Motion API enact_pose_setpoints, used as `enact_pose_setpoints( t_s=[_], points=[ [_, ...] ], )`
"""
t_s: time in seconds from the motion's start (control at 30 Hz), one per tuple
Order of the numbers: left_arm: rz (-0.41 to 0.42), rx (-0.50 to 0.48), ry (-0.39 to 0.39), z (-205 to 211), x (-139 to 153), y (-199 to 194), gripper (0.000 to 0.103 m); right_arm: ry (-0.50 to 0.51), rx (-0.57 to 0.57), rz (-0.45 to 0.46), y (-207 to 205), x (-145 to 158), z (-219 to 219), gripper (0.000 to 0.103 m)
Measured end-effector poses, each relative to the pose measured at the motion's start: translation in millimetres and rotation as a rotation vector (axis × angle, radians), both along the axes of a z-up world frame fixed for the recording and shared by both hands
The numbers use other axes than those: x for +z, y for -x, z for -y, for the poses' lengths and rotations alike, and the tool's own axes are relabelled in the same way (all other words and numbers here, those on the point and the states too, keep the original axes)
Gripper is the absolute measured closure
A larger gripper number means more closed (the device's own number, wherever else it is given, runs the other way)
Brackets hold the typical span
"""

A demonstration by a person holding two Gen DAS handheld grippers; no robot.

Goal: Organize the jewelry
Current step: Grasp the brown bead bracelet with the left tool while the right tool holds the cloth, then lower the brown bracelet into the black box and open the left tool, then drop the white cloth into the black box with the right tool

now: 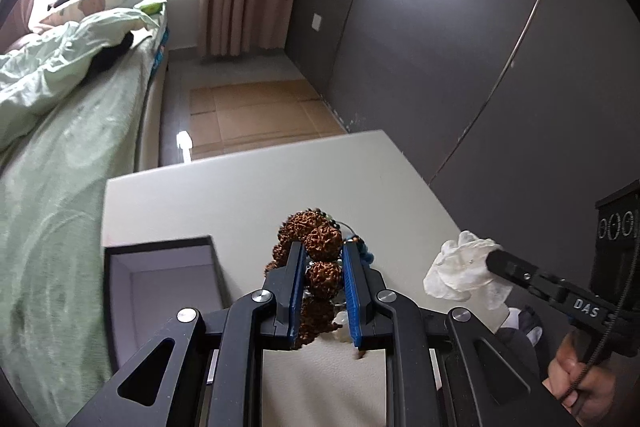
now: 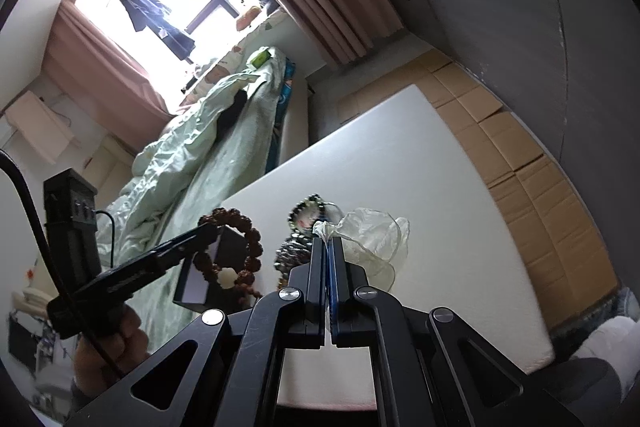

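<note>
- The left gripper has its two blue-lined jaws closed part way on one brown bead bracelet, gripping one knobbly bead; the bracelet is lifted above the white table.
- One open black box with a pale lining sits on the table just left of the bracelet.
- The right gripper has its jaws pressed nearly together, pinching one thin clear bag.
- A small heap of other bead strings lies on the table beside the bag; the count is unclear.
- One bed with green bedding stands beyond the table.
</note>
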State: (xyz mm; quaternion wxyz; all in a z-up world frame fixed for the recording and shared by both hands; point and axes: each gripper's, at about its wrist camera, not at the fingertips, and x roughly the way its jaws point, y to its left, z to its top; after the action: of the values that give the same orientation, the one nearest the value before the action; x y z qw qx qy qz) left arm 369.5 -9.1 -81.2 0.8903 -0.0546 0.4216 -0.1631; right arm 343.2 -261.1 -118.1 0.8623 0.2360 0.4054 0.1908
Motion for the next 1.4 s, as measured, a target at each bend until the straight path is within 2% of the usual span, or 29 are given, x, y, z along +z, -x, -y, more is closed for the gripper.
enact_pose_setpoints(
  t_s=[0.33,0.6,0.73,0.8,0.87,0.97,1.03,1.4],
  points=[
    [0.043,0.03,-0.002,-39.3,29.4,16.5,0.084,-0.041,0.002,0.088,1.0,35.1,-38.3,0.1],
    [0.007,0.08,-0.004,-64.0,16.8,15.4,0.083,-0.045,0.05,0.14,2.5,58.7,-78.7,0.1],
    [-0.032,0.108,-0.035,-70.6,5.0,12.4,0.082,-0.04,0.084,0.144,2.5,62.2,-94.8,0.1],
    [-0.06,0.132,-0.039,-76.5,1.7,10.1,0.077,-0.034,0.096,0.147,3.7,63.0,-100.3,0.1],
    [-0.079,0.152,-0.029,-83.8,0.8,9.3,0.054,-0.034,0.111,0.143,3.1,61.2,-105.5,0.1],
    [-0.038,0.179,-0.002,-96.6,8.6,18.3,0.041,-0.043,0.129,0.124,-1.2,56.7,-115.1,0.1],
    [-0.019,0.198,-0.002,-105.1,12.8,24.3,0.036,-0.046,0.141,0.12,-2.9,55.0,-123.0,0.1],
    [0.005,0.321,0.007,-162.7,22.9,54.8,0.034,-0.089,0.236,0.068,-22.5,41.7,-182.6,0.1]
  ],
)
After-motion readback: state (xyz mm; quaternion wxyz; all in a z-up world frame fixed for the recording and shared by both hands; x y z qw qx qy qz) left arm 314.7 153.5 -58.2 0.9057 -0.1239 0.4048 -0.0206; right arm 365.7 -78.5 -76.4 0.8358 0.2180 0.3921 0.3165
